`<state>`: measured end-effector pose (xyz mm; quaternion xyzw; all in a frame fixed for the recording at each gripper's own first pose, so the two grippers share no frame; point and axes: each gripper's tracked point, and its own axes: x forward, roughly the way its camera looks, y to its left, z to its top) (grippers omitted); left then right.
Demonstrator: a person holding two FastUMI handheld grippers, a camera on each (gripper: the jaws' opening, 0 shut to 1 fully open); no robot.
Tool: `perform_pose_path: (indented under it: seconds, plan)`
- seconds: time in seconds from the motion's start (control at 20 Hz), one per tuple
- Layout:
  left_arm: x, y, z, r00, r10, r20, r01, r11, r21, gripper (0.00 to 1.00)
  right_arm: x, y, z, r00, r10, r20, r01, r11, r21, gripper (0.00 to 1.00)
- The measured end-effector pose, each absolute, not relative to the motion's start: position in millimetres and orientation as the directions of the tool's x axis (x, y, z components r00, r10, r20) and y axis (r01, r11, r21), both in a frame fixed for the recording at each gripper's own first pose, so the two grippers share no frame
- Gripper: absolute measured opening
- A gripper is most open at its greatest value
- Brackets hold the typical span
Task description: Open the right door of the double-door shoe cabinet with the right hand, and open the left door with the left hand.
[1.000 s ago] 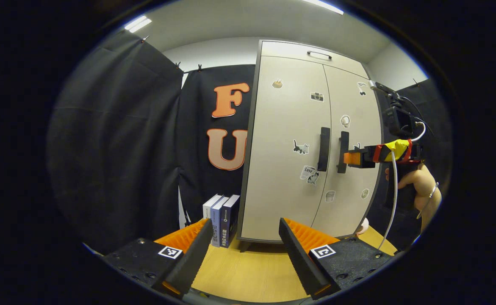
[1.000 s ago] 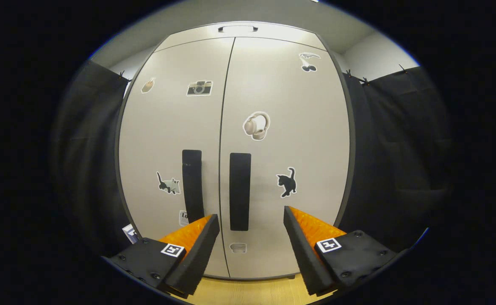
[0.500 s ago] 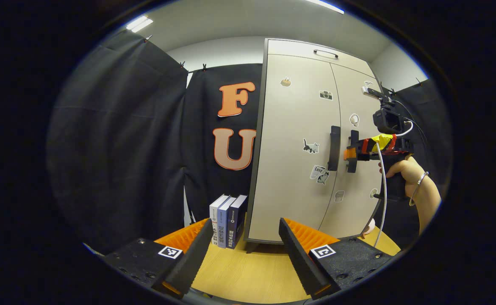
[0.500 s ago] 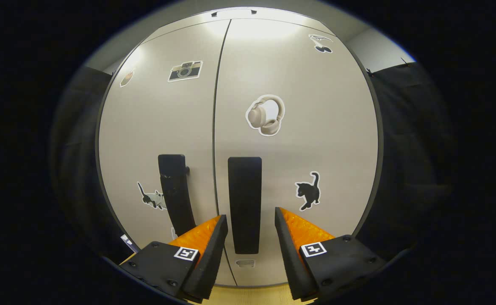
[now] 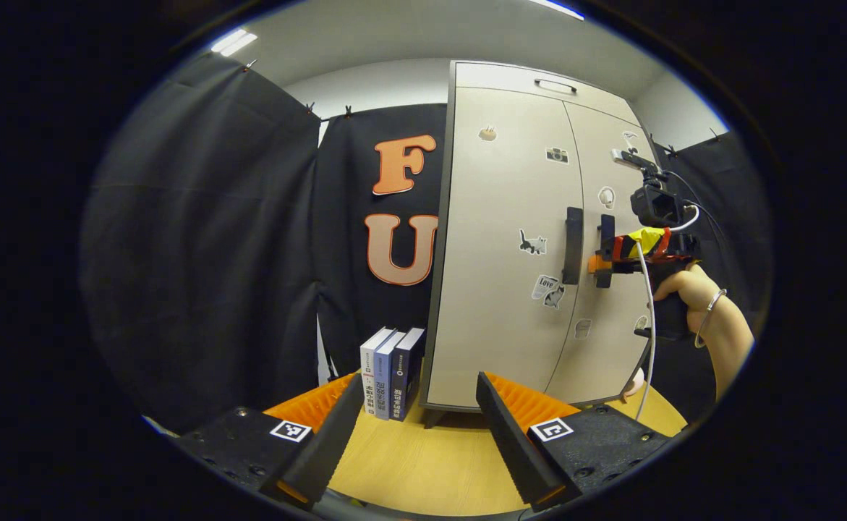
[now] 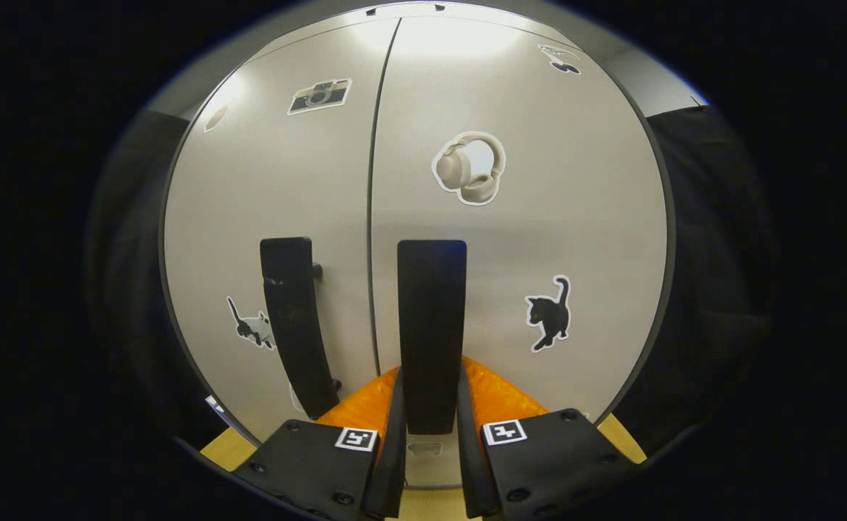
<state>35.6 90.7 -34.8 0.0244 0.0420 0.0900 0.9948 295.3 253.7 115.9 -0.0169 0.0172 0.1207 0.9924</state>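
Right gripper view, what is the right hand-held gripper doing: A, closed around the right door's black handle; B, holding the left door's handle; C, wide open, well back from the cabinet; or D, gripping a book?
A: the right hand-held gripper has both fingers pressed against the right door handle, with both doors shut.

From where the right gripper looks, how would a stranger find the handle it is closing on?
Find the pale double-door shoe cabinet with stickers. Two black vertical handles flank the centre seam; take the right door's handle, below the headphones sticker. Unlike the left handle, it sits between the right gripper fingers.
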Motion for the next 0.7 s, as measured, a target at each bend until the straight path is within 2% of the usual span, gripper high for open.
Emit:
perform_pose_path:
  seconds: [0.15,0.2,0.25,0.35,0.7]
  plan:
    - [28,89,-34,0.979,0.187,-0.08,-0.183,0.981,0.062,0.95,292,252,114,0.971,0.236,-0.035,-0.237,0.971,-0.037,0.36]
    - [25,89,-32,0.979,0.189,-0.076,-0.185,0.981,0.063,0.95,293,252,114,0.971,0.238,-0.036,-0.239,0.97,-0.044,0.31]
    - [22,87,-31,0.979,0.191,-0.075,-0.186,0.98,0.064,0.95,288,250,113,0.97,0.242,-0.04,-0.243,0.969,-0.046,0.31]
    - [17,85,-34,0.978,0.189,-0.084,-0.185,0.981,0.058,0.95,280,248,113,0.96,0.274,-0.053,-0.276,0.961,-0.029,0.24]
    - [12,55,-34,0.983,0.148,-0.105,-0.142,0.988,0.063,0.95,255,232,117,0.95,0.308,-0.04,-0.31,0.949,-0.056,0.24]
